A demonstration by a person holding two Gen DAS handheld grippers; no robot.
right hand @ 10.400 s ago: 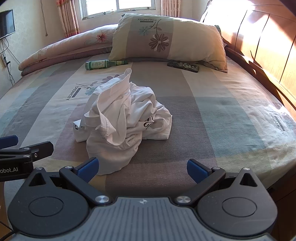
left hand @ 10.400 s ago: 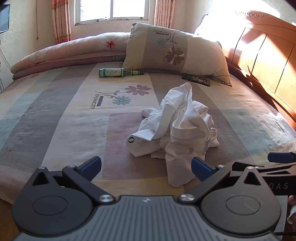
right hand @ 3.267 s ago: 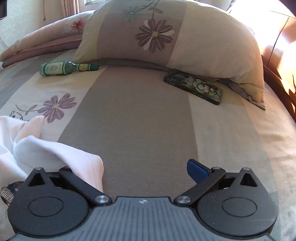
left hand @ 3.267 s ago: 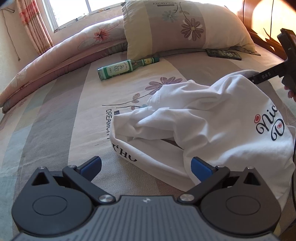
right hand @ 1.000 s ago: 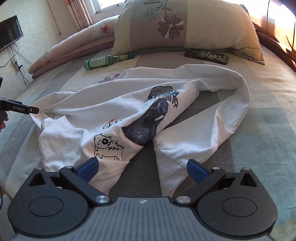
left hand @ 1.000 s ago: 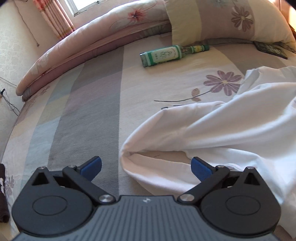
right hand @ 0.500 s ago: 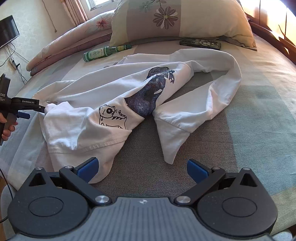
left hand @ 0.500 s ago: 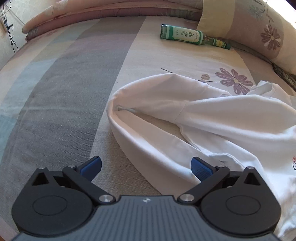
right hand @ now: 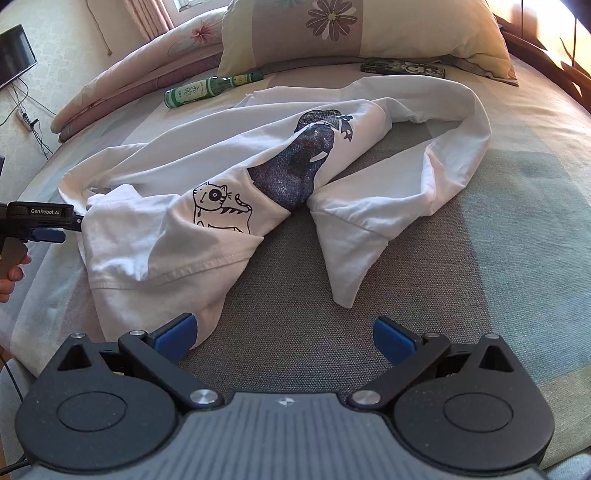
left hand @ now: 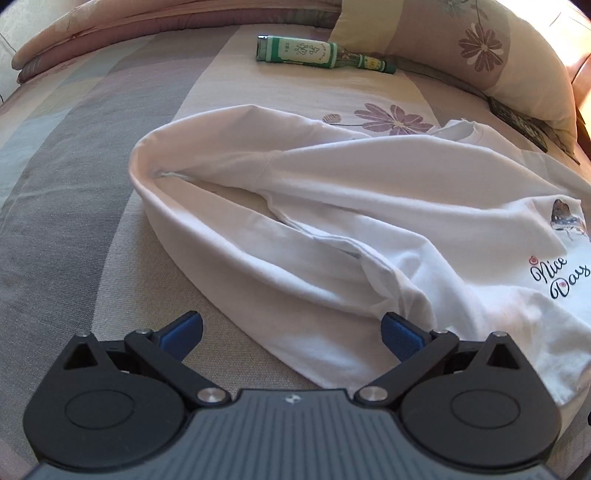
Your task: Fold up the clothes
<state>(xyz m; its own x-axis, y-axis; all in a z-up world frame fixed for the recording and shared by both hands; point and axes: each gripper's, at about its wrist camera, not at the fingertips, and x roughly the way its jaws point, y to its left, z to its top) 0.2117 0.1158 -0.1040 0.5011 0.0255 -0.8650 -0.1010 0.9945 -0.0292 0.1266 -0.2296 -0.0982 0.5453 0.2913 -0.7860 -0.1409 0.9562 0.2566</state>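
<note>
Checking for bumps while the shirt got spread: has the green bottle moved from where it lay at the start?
No. The green bottle lies on its side by the pillow corner, neck toward it.

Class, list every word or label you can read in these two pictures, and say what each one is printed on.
"Nice Day" is printed in script on the white shirt.
"GenRobot.AI" stands on the finger of the left gripper, seen in the right wrist view.
The green bottle has a white label with characters too small to read.
The phone case shows pictures only, with no readable words.
</note>
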